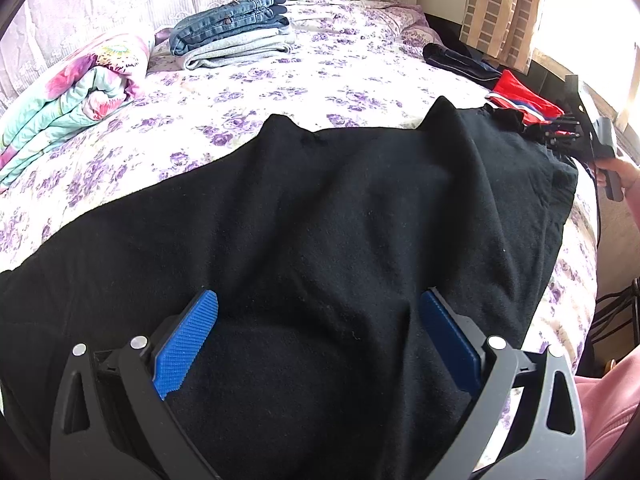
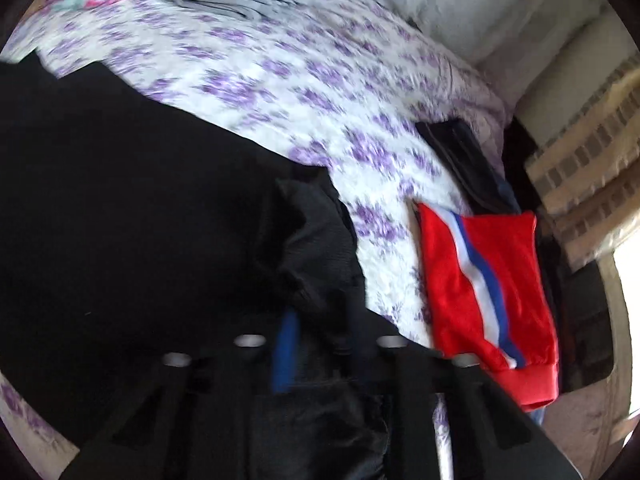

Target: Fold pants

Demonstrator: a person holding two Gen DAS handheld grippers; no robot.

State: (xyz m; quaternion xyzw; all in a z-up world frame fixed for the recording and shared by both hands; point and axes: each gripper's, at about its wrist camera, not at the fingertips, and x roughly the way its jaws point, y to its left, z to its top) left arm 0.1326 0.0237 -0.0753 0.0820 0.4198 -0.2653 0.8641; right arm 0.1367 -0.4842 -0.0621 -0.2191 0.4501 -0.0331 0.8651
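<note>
**Asker:** How far along is the folding?

**Me:** Early, I judge. The black pants [image 1: 320, 216] lie spread across the near side of the bed [image 1: 280, 80], close to its near edge and reaching toward its right edge. They look laid out in one broad layer, with soft ridges and two raised peaks along their far edge. I see no finished fold in them yet. At the far left of the bed, near the pillows, a neat stack of folded jeans and grey garments [image 1: 232, 32] sits beside a rolled floral quilt [image 1: 72, 88]. Along the right edge lie red pants with a white and blue stripe [image 2: 480, 280] and a dark garment [image 2: 468, 164]. Those two look unfolded, so I think more work waits.

**Asker:** What are your grippers doing?

**Me:** My left gripper [image 1: 316, 340] stands wide, its blue pads [image 1: 186, 344] spread to either side of a mound of black cloth. The pads sit low against the fabric, but they do not pinch it. My right gripper [image 2: 316, 352] is at the pants' right end, near the bed's right edge. Its view is blurred. Its jaws are drawn nearly together, and a bunched, ribbed piece of black cloth [image 2: 316, 248] rises from between them. I take that for the waistband or a cuff, clamped.
</note>
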